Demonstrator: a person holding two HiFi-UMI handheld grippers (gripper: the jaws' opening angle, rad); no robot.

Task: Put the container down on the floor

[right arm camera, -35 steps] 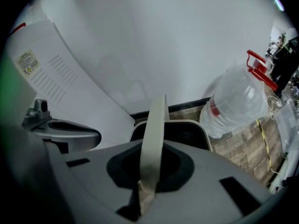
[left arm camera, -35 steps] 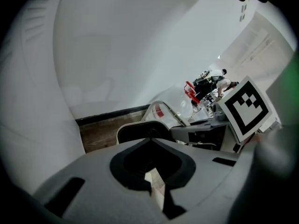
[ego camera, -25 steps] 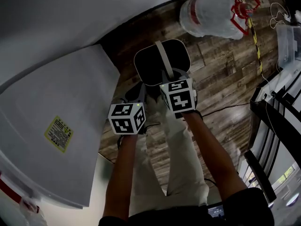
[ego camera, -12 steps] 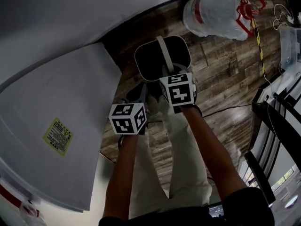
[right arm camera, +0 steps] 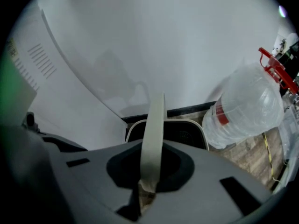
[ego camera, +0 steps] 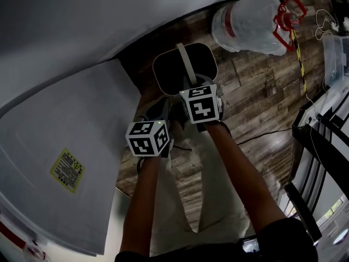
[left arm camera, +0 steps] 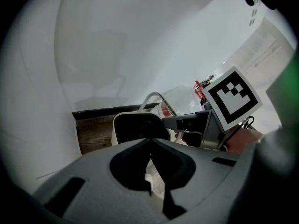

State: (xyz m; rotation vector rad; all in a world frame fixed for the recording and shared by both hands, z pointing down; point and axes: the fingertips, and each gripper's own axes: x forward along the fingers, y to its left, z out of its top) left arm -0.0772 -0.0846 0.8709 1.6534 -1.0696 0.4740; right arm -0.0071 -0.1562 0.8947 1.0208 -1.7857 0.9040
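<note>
The container (ego camera: 203,56) is a white bin with a dark inside and a pale strap handle (ego camera: 182,59). It hangs over the wood floor close to the white wall. My right gripper (ego camera: 192,85) is shut on that handle, and in the right gripper view the handle (right arm camera: 154,125) runs straight down into the right gripper (right arm camera: 147,190) above the container's rim (right arm camera: 198,127). My left gripper (ego camera: 163,112) sits just left of and behind it, shut on nothing. From the left gripper view, the container (left arm camera: 135,127) lies ahead of the left gripper (left arm camera: 152,171).
A large clear water bottle (ego camera: 248,18) with a red cap lies on the wood floor (ego camera: 256,91) to the container's right. A white panel with a yellow label (ego camera: 68,171) fills the left. A black rack (ego camera: 322,146) stands at the right. The person's pale trouser legs (ego camera: 210,201) are below.
The right gripper and the container have shifted slightly forward and to the left, toward the wall. The left gripper has hardly moved.
</note>
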